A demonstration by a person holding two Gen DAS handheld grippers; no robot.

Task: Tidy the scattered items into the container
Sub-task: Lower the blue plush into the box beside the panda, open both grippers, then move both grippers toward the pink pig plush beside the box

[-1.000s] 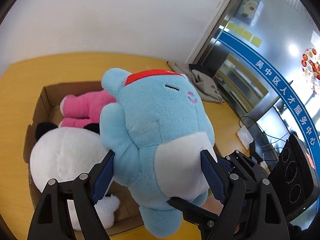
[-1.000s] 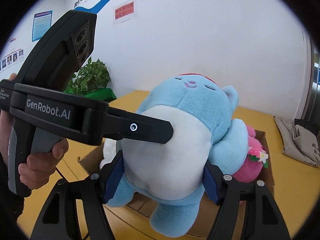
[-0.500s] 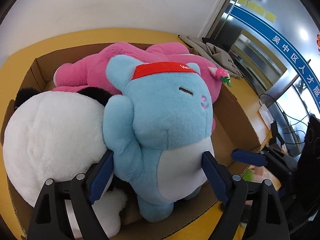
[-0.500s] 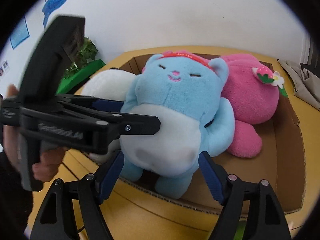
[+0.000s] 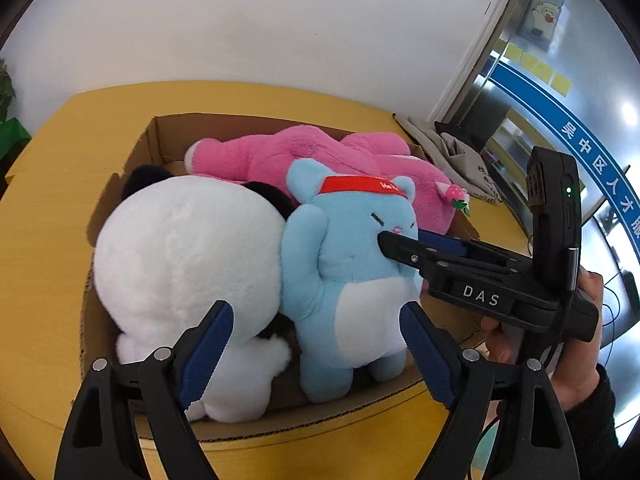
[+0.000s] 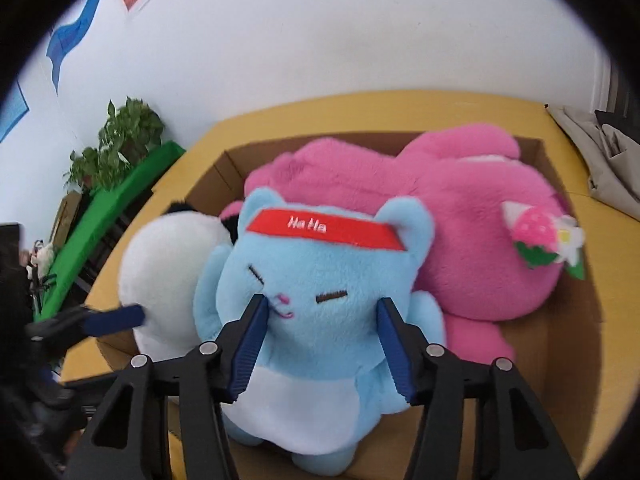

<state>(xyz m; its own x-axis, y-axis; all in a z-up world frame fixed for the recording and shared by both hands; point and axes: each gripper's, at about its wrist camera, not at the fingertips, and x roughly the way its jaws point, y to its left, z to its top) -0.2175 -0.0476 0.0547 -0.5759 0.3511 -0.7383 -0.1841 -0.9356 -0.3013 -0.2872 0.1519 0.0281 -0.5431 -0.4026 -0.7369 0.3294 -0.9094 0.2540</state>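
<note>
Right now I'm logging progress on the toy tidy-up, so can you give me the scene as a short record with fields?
container: cardboard box on a yellow table
in box: blue plush cat with red headband, pink plush, white and black plush
left gripper: open, fingers apart from the blue cat
right gripper: closing, fingers either side of the cat's face
outside box: grey cloth
</note>
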